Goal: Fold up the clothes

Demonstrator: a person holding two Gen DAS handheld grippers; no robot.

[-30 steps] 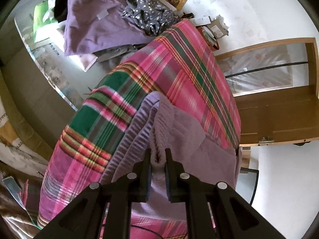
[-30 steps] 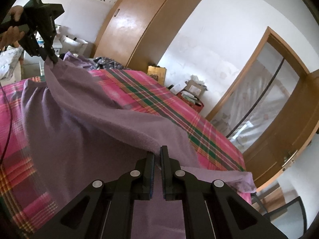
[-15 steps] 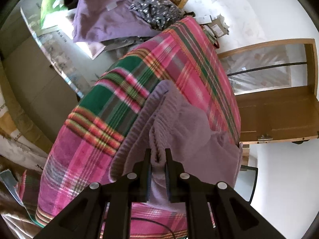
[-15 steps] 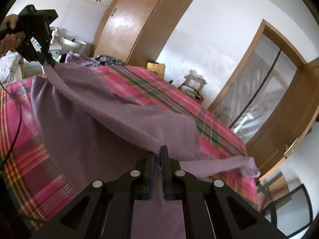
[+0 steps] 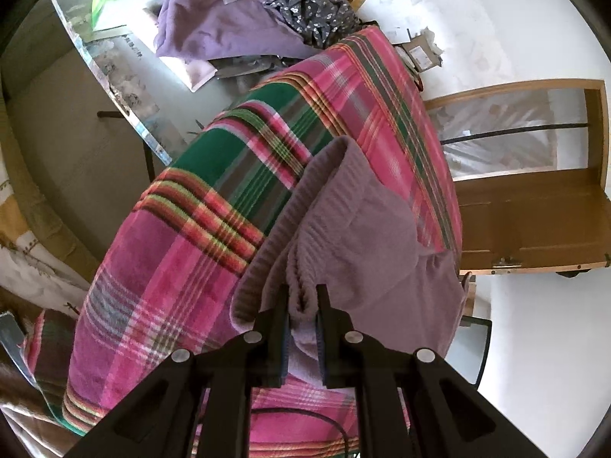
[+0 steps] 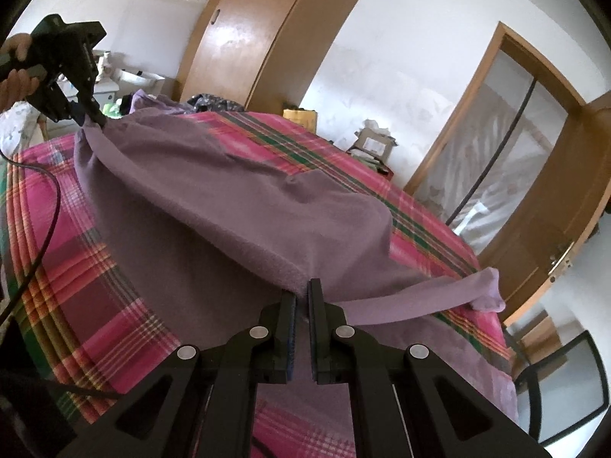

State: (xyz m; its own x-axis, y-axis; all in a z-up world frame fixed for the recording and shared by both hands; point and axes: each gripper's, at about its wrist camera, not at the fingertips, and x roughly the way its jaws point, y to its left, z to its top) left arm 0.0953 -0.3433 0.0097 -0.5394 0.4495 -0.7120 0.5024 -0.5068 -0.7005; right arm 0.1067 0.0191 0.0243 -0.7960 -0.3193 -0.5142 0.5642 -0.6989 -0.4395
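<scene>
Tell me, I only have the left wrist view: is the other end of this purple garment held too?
Observer: Yes. The right claw is shut on the purple sweater's edge.
Operator: Is the garment flat?
Observer: No. It runs as a raised fold up to the left claw, above the plaid blanket.
Operator: Any loose part?
Observer: One sleeve trails toward the bed's far edge.

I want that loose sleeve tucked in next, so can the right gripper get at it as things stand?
Probably not yet: the right gripper is shut on the purple sweater edge. The sleeve lies unobstructed on the plaid blanket to its right.
</scene>
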